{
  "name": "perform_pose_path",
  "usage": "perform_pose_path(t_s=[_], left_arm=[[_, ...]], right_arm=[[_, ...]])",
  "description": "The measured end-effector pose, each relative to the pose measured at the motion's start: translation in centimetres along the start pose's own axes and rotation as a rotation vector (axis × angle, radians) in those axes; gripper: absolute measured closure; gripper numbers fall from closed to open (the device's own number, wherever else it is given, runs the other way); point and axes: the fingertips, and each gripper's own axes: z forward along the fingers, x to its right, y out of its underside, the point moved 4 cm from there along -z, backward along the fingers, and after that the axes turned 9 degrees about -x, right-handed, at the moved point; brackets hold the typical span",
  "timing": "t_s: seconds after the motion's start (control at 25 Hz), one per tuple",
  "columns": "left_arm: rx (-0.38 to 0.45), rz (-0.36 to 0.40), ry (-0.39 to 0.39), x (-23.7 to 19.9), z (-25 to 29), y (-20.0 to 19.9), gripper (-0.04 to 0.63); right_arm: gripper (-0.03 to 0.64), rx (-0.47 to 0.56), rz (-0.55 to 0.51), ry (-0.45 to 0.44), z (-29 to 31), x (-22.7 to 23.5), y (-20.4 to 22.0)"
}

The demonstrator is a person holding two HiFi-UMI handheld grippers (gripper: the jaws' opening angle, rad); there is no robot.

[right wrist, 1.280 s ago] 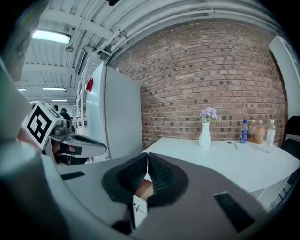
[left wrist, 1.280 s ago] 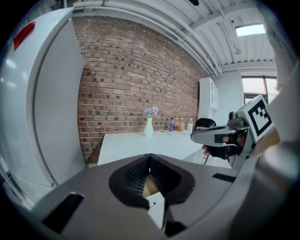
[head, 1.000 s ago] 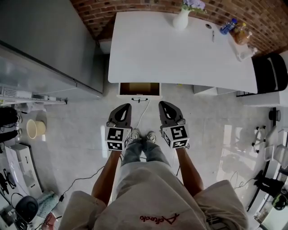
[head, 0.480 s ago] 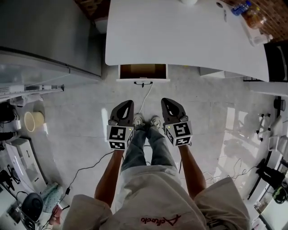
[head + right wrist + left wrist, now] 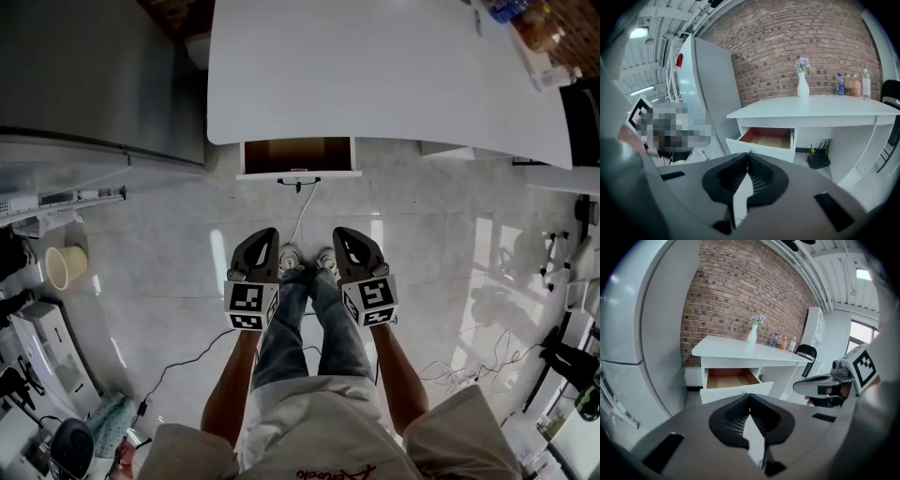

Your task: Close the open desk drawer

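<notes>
The left gripper (image 5: pixel 266 234) and right gripper (image 5: pixel 343 234) are hanging pinched shut and empty, with the open drawer (image 5: pixel 298 156) sitting well ahead under the desk (image 5: pixel 375 84), so pushing one corner is probably risking a skewed jam.

Left gripper (image 5: pixel 257 251), right gripper (image 5: pixel 354 248) side by side, tilted downward — jaws together, both empty.

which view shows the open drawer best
The left gripper view: the drawer faces the camera, pulled out under the desk, its brown inside and white front plain to see. The right gripper view shows the drawer more from the side. The head view looks down on the drawer, small and partly under the desk.
</notes>
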Motion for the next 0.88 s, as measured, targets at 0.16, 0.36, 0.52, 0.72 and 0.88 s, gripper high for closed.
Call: perform_pose_path(t_s=[0.16,0.36,0.52,0.72,0.88], left_arm=[[-0.008,-0.004,0.007,-0.4,1.9,1.1,0.583],[-0.023,0.001,0.008,-0.8,3.8,2.7,0.583],[-0.041,-0.013,0.003,-1.7,5.3,4.1,0.583],[-0.031,-0.196,0.087,-2.2,6.0,5.2,0.583],[0.003,-0.405,0.163,-2.7,7.0,5.6,0.583]], right_arm=[[0.598,-0.023,-0.003,0.0,1.6,0.2,1.5],[0.598,-0.058,0.002,0.0,3.0,0.5,3.7],[0.598,-0.075,0.017,0.001,4.2,1.0,4.8],[0.599,-0.06,0.201,-0.034,4.8,2.0,5.9],[0.598,-0.037,0.418,-0.088,6.1,2.5,6.7]])
